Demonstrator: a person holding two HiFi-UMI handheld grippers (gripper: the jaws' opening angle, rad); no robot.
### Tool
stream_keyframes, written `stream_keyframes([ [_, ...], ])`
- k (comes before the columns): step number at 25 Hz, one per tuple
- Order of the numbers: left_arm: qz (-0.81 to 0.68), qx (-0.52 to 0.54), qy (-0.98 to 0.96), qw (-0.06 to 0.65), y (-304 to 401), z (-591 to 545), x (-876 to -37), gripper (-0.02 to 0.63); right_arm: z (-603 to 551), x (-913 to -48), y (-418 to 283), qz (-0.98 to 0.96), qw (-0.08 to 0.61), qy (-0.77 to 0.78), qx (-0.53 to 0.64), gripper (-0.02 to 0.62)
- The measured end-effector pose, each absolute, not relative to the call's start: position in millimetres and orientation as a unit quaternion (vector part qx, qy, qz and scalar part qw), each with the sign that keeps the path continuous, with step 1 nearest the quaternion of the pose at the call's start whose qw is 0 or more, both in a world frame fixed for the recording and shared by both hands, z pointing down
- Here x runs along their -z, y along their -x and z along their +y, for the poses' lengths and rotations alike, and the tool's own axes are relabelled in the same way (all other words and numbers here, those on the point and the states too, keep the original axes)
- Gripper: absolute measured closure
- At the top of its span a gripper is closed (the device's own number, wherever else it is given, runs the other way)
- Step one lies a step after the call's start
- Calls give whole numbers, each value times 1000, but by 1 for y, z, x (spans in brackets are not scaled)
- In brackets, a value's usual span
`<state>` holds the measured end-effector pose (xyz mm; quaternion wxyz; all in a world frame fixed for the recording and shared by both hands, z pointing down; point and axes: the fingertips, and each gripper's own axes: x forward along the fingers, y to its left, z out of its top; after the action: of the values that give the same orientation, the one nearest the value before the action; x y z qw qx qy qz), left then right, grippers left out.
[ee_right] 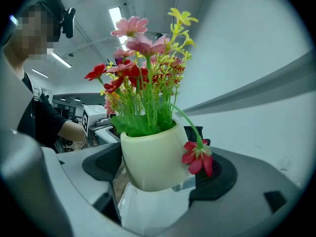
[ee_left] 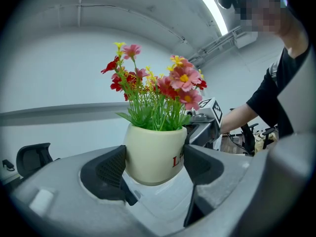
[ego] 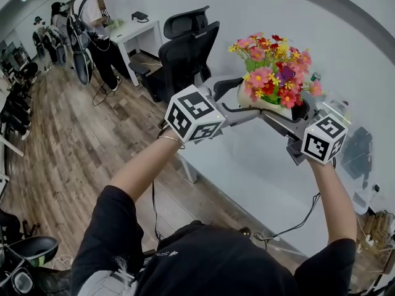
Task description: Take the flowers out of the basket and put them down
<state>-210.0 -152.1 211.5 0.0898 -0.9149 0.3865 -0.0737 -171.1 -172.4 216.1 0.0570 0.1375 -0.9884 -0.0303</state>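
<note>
So from where I'm standing, the flowers point(ego: 274, 73) are up in the air, above the white counter point(ego: 259, 165), sitting in their little cream pot point(ee_left: 155, 149). No basket anywhere that I can see, so I'd guess the lifting-out part is done and only the putting down is left.

Both tools have hold of it. The left tool point(ee_left: 155, 168) is closed down to pot width, with its pads pressed on opposite sides of the pot wall. The right tool point(ee_right: 158, 171) is clamped on it the same way, coming in from the other side. Nothing is under the pot, it's all squeeze.

What worries me is that the pot looks smooth and rounded and narrows toward the bottom. Seen from the right tool it also sits tilted, not upright. If the two hands drift apart or twist against each other on the way down, I reckon it could squirt out or tip over.

Also, one drooping red bloom point(ee_right: 197, 159) hangs over the rim right by the right tool's pad. It could get pinched or snagged when that tool lets go. Setting the pot down on the counter at that tilt might topple it too.
</note>
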Motion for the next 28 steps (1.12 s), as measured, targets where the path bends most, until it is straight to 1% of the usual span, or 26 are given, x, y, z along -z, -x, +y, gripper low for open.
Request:
stream_keyframes([
  [3, 394, 75, 912, 90, 229, -144, -212, 233, -165, -216, 190, -990, 55, -129, 31, 150],
  [22, 438, 84, 891, 88, 234, -136, -209, 233, -162, -214, 197, -996, 35, -81, 25, 150],
  [28, 444, 79, 888, 89, 247, -127, -207, 233, -153, -212, 211, -996, 34, -75, 25, 150],
])
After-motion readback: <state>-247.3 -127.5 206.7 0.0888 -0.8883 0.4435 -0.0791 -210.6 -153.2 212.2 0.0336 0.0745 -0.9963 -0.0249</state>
